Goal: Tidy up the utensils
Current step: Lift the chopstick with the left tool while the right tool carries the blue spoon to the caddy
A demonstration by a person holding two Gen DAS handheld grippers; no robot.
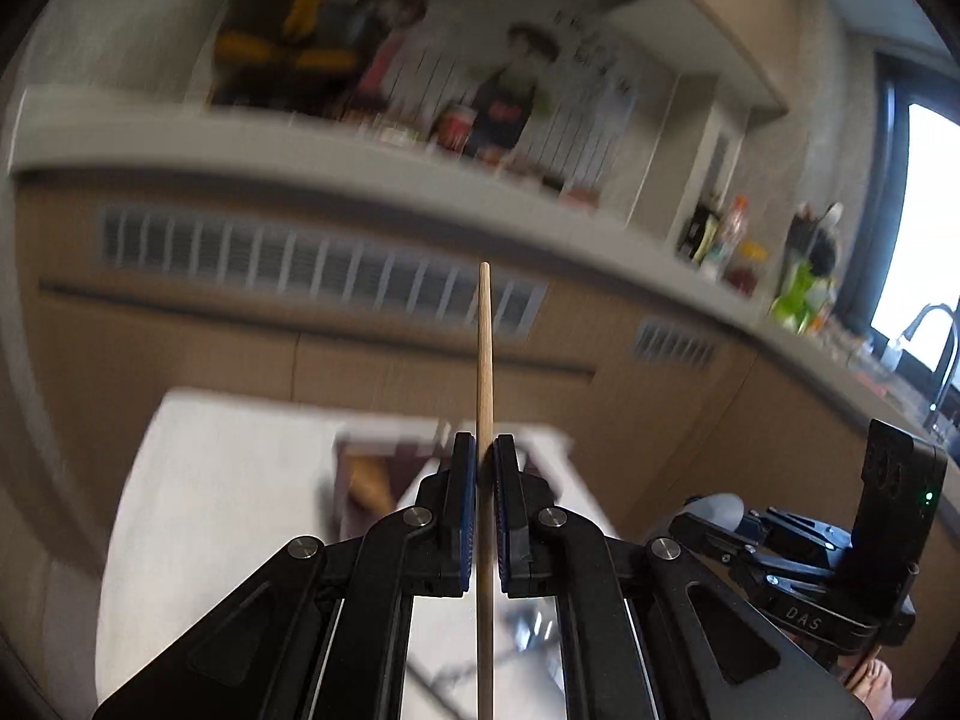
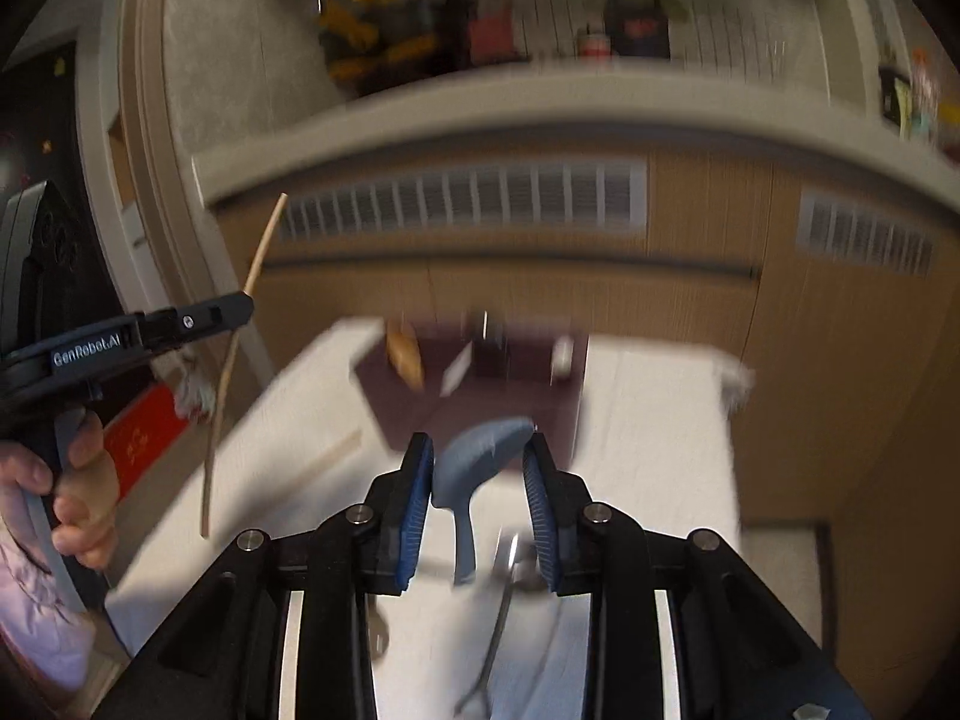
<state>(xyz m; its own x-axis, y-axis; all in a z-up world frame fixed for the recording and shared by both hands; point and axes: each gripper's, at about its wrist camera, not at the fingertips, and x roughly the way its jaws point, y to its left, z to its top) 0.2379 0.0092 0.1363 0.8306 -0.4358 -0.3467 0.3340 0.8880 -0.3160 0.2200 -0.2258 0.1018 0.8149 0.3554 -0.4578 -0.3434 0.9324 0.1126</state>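
1. Left gripper [image 1: 486, 474]: jaws together, clamped on a chopstick [image 1: 485, 372]. The stick stands upright between the pads, its tip well above the tray [image 1: 360, 450].
2. Seen from the right wrist, the left gripper [image 2: 240, 306] is to the left of the tray [image 2: 384, 396], held in a hand [image 2: 78, 480]; the chopstick [image 2: 225, 372] runs through it, slightly tilted, in the air.
3. Right gripper [image 2: 479, 480]: jaws apart, with a blue spoon [image 2: 474, 468] between the pads. The spoon's bowl points toward the tray; whether a pad touches it cannot be told.
4. Tray: dark, with dividers, at the far end of the white cloth [image 2: 654, 420]. A wooden utensil [image 2: 405, 354] lies in its left compartment; the frame is blurred.
5. A second chopstick [image 2: 336, 450] lies on the cloth, just beside the tray's near left corner.
6. Metal utensils [image 2: 510, 564] lie on the cloth, nearer than the tray, under the right gripper.
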